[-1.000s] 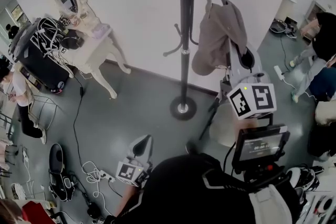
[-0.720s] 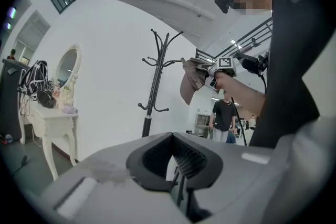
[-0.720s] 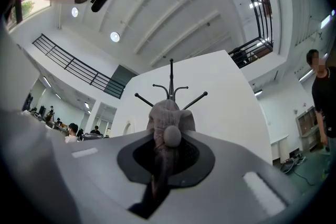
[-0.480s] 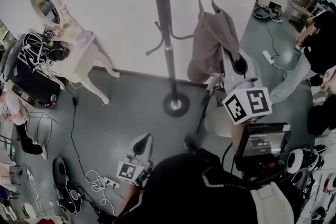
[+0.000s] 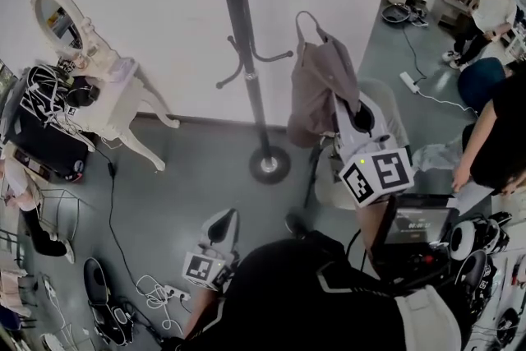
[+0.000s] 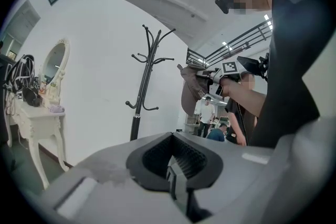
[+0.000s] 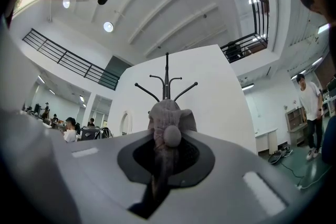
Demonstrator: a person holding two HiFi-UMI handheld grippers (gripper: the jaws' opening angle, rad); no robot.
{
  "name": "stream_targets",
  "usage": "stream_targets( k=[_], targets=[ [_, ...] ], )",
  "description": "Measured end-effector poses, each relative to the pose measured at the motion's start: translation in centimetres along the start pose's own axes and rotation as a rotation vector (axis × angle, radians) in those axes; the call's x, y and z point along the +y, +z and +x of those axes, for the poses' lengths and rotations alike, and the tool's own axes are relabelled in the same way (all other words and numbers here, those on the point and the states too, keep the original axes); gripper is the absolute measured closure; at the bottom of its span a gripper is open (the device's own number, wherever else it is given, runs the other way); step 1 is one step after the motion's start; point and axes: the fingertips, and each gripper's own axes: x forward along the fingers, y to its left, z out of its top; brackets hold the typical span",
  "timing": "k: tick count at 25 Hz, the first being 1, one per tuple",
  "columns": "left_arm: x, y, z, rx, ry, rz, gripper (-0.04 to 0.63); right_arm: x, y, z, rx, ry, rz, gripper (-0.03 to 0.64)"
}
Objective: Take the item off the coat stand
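Two grippers, two different jobs. Our right gripper (image 7: 165, 150) has its jaws clamped on a bunched fold of the grey-brown garment (image 7: 167, 113), cloth pinched deep between them so the weight can't slide out. Moving outward, the garment hangs free from that grip, hanging loop sticking up, just right of the coat stand (image 5: 244, 70) and touching none of its hooks. It's off the stand, we'd judge. Our left gripper (image 5: 220, 224) has its jaws together on nothing and sits low on our side of the stand's base, out of the way, since one grip carries this load. What's left, we reckon, is drawing the garment clear.
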Motion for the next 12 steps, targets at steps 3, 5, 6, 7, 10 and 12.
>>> stream_targets(
  k=[3,5,6,7,10,12],
  targets=[
    [-0.2,0.0,0.2,0.001,-0.010,0.002,0.593,0.5,-0.5,-0.8,0.012,0.007,0.009,0.601],
    [-0.3,0.2,0.4,0.002,-0.014,0.002,0.592,0.7,-1.0,-1.3,0.020,0.009,0.019,0.601],
    [-0.4,0.2,0.5,0.004,-0.016,0.002,0.592,0.8,-1.3,-1.6,0.025,0.008,0.024,0.601],
    [-0.5,0.3,0.7,0.006,-0.019,0.001,0.592,0.8,-1.7,-1.7,0.032,0.007,0.028,0.601],
    [-0.5,0.2,0.8,0.005,-0.025,-0.002,0.593,1.0,-3.1,-2.3,0.055,0.003,0.018,0.601],
    [-0.3,0.0,0.8,0.005,-0.025,-0.002,0.592,1.3,-3.9,-2.5,0.069,0.006,0.000,0.601]
  ],
)
